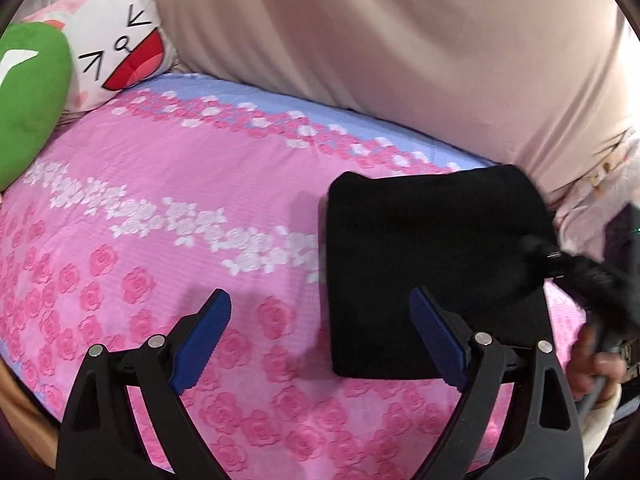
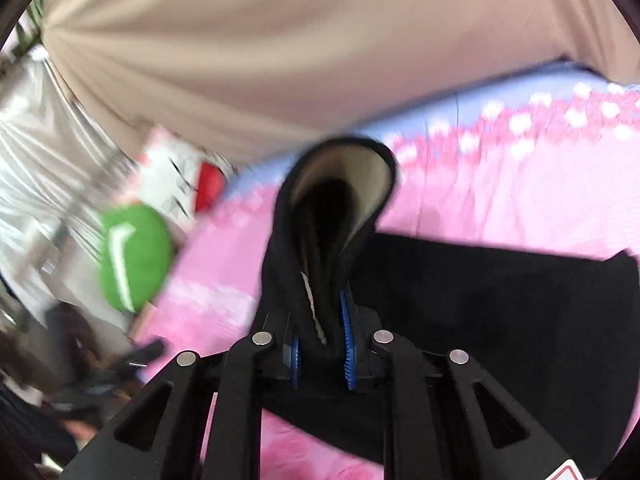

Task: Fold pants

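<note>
1. The right gripper (image 2: 320, 344) is clamped on a bunched edge of the black pants (image 1: 432, 276) — its blue pads press the cloth from both sides, and a loop of fabric showing the pale lining stands up beyond the fingertips. The grip looks thick and uneven, so layers could slide out one after another if the edge is pulled hard

2. The left gripper (image 1: 320, 336) has its jaws wide apart and holds nothing, hovering over the pink flowered bedsheet (image 1: 160, 184) just beside the pants' near edge. With no second hold, the folded bundle could drag across the sheet as a whole instead of folding

3. The pants lie as a compact dark rectangle on the sheet, near the beige curtain (image 1: 400, 40) at the far side of the bed. Lifting one corner alone may undo the layers below and skew the stack

4. The right wrist view is blurred, so how many layers are caught cannot be told — a partial catch would leave a crooked fold

5. The green cushion (image 1: 28, 96) and the cartoon pillow (image 1: 116, 48) lie well apart from the pants, so snagging there seems unlikely
</note>
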`<state>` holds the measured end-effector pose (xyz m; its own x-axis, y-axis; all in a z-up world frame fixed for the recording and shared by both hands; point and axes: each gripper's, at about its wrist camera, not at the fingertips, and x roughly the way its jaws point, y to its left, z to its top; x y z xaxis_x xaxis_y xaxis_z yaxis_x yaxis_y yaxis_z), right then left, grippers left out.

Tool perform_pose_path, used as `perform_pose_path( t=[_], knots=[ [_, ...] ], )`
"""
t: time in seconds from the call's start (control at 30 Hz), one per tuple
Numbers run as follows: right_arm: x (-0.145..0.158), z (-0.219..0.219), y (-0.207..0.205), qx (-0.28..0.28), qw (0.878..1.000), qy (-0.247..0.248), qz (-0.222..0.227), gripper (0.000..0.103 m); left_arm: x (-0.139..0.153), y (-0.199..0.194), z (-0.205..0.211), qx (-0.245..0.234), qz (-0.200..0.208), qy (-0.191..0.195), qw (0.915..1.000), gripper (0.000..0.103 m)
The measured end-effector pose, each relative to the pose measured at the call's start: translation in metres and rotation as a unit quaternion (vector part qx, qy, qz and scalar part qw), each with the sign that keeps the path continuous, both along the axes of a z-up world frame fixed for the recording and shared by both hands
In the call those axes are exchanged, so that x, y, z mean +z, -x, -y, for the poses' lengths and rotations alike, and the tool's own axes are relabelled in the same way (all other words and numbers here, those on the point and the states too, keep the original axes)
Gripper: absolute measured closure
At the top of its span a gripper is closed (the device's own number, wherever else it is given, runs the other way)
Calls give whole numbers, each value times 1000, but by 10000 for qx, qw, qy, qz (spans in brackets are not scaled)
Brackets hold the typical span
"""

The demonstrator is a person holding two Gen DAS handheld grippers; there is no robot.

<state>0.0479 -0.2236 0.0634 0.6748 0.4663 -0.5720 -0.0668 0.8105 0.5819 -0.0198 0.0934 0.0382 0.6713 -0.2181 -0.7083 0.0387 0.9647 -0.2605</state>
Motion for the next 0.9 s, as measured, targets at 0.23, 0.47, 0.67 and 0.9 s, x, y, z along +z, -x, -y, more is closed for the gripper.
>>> perform_pose_path(
  t=[0.23, 0.47, 0.67, 0.9],
  knots=[
    [-46, 108, 80, -1549, 9817, 654, -889, 85, -14, -7, 42, -549, -98, 35, 9984, 10],
    [-76, 120, 92, -1608, 9834, 100, -840, 61, -30, -16, 91, -895, -333, -86, 9954, 10],
    [-67, 113, 79, -1421, 9872, 314, -653, 86, -36, -15, 110, -932, -468, -209, 9943, 10],
    [-77, 147, 124, -2072, 9744, 266, -835, 49, -57, -34, 108, -1030, -758, 135, 9917, 6]
  ],
)
